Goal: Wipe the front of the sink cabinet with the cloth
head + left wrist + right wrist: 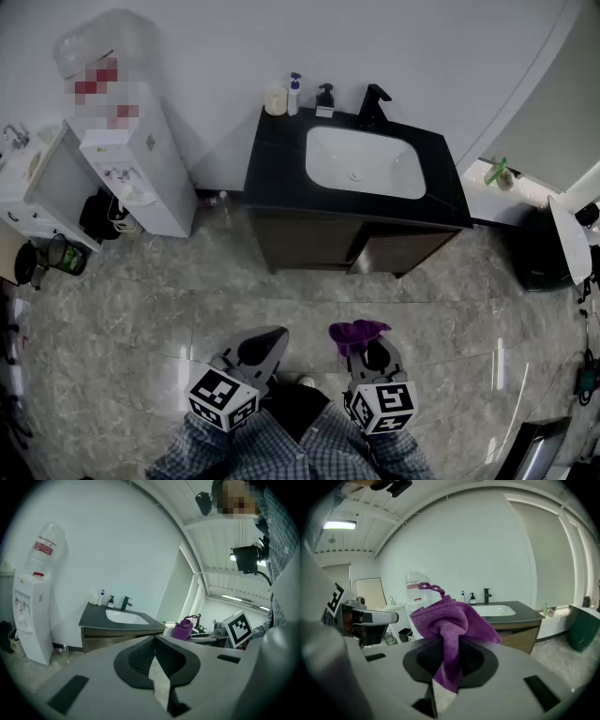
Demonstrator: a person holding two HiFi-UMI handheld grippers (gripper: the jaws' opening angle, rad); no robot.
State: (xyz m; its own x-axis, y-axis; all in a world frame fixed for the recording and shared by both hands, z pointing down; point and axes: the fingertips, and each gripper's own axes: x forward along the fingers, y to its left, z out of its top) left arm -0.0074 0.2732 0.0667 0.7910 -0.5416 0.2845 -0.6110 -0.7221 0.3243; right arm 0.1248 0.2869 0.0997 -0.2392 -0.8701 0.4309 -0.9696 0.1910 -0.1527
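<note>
The sink cabinet (349, 240) stands against the far wall, with a dark top and a white basin (361, 161); its brown front (524, 637) faces me across the floor. My right gripper (367, 343) is shut on a purple cloth (449, 620), which bunches above the jaws. The purple cloth (357, 332) also shows in the head view, well short of the cabinet. My left gripper (263, 346) is beside it, jaws closed with nothing between them. The left gripper (154, 660) points toward the cabinet (118, 634) from a distance.
A white water dispenser (131, 150) stands left of the cabinet. Bottles (293, 94) and a black tap (371, 106) sit at the back of the counter. A dark green bin (536, 253) is at the right. Grey tiled floor (281, 300) lies between me and the cabinet.
</note>
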